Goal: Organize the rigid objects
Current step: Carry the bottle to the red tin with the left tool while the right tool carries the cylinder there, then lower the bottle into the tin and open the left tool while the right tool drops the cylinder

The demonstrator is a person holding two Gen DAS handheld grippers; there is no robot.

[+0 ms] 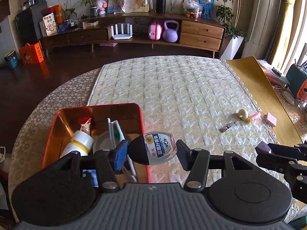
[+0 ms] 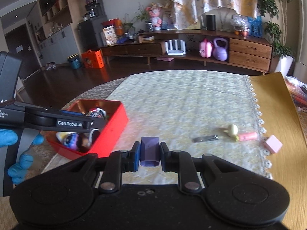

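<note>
My left gripper (image 1: 151, 151) is shut on a small clear bottle (image 1: 160, 147) with a black cap and a blue label. The bottle hangs over the right rim of the red box (image 1: 96, 106), which holds a white bottle (image 1: 79, 143), a sachet and a white wire rack. In the right wrist view my right gripper (image 2: 149, 156) is shut on a purple hexagonal block (image 2: 149, 149) above the quilted cloth, right of the red box (image 2: 117, 126). A blue-gloved hand (image 2: 8, 138) holds the left gripper's body (image 2: 73, 123) over the box.
A nail clipper (image 2: 206, 139), a cream garlic-shaped toy (image 2: 232, 129), a pink tube (image 2: 248, 136) and a pink block (image 2: 273, 143) lie on the cloth's right side. A yellow mat (image 2: 278, 103) covers the table further right. Clutter (image 1: 295, 82) stands at the far right edge.
</note>
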